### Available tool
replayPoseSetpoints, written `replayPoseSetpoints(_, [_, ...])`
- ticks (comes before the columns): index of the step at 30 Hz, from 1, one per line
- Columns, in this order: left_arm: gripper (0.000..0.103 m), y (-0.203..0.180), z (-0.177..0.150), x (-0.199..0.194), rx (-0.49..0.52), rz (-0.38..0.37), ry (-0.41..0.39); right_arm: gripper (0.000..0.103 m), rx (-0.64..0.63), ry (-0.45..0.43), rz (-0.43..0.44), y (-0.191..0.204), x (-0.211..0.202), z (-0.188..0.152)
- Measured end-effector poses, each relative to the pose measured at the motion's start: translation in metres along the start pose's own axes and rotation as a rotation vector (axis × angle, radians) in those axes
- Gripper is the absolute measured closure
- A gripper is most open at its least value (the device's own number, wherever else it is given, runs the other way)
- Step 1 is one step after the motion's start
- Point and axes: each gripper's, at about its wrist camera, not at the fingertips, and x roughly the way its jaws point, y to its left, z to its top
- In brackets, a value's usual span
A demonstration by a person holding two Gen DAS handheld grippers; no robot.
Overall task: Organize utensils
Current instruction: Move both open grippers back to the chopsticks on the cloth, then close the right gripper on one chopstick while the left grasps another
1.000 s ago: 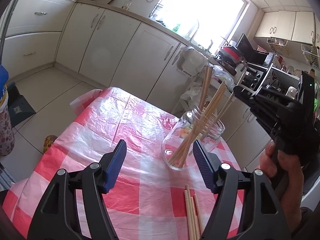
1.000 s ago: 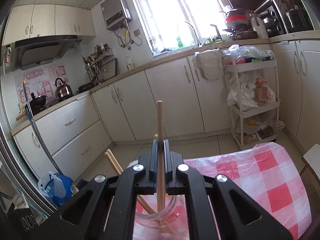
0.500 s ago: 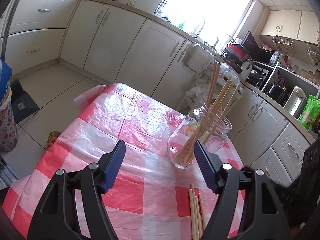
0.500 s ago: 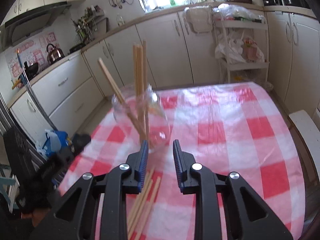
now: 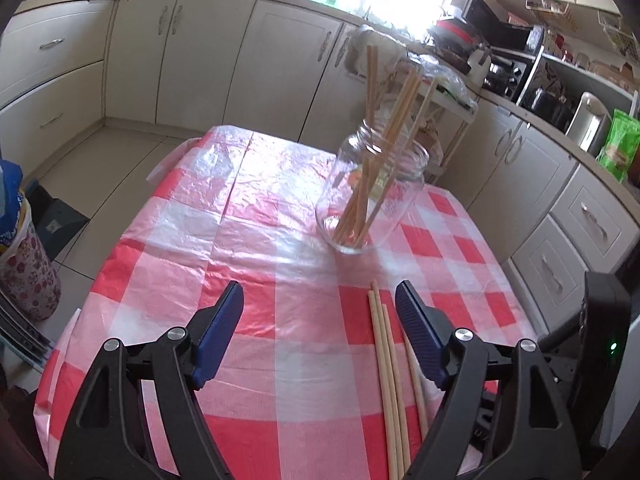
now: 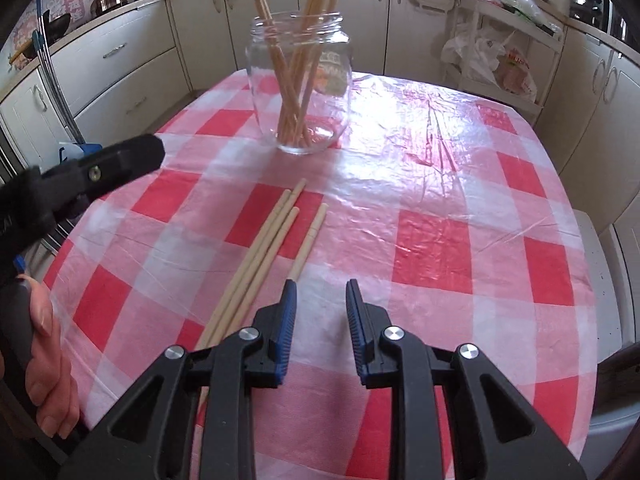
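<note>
A clear glass jar stands upright on the red-and-white checked tablecloth and holds several wooden chopsticks. Several loose chopsticks lie side by side on the cloth in front of the jar. My left gripper is wide open and empty, low over the cloth, with the loose chopsticks near its right finger. My right gripper is partly open and empty, just right of the loose chopsticks. The left gripper's body also shows in the right wrist view.
Cream kitchen cabinets surround the table. A white trolley with plastic bags stands past the far edge. A flowered bin stands on the floor at the left. The table drops off on all sides.
My right gripper let go of a chopstick into the jar, opened, and pulled back and down to the loose chopsticks. My left gripper drew back from the jar and stayed open.
</note>
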Motion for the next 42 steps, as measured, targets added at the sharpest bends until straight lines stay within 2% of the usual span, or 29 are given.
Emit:
replayPoseSetpoints(5, [0.029, -0.027, -0.008, 0.019, 0.13, 0.063, 0.113, 0.082, 0.039, 0.002, -0.015, -0.032, -0.006, -0.013])
replayPoseSetpoints(10, [0.029, -0.048, -0.014, 0.038, 0.245, 0.15, 0.182, 0.082, 0.123, -0.038, 0.063, -0.056, -0.017, -0.015])
replayPoseSetpoints(14, [0.029, -0.053, -0.014, 0.051, 0.278, 0.193, 0.236, 0.082, 0.159, -0.046, 0.103, -0.058, -0.017, -0.015])
replayPoseSetpoints(21, [0.029, -0.056, -0.016, 0.053, 0.325, 0.229, 0.263, 0.082, 0.189, -0.05, 0.132, -0.063, -0.017, -0.018])
replayPoseSetpoints(25, [0.029, -0.046, -0.013, 0.049, 0.329, 0.247, 0.266, 0.082, 0.165, -0.043, 0.165, -0.049, -0.016, -0.011])
replayPoseSetpoints(32, [0.029, -0.031, -0.011, 0.041, 0.362, 0.247, 0.267, 0.082, 0.076, -0.014, 0.193, -0.006, 0.0, 0.01])
replayPoseSetpoints(42, [0.029, -0.038, -0.011, 0.047, 0.433, 0.141, 0.263, 0.083, -0.05, 0.04, 0.109, 0.002, 0.011, 0.013])
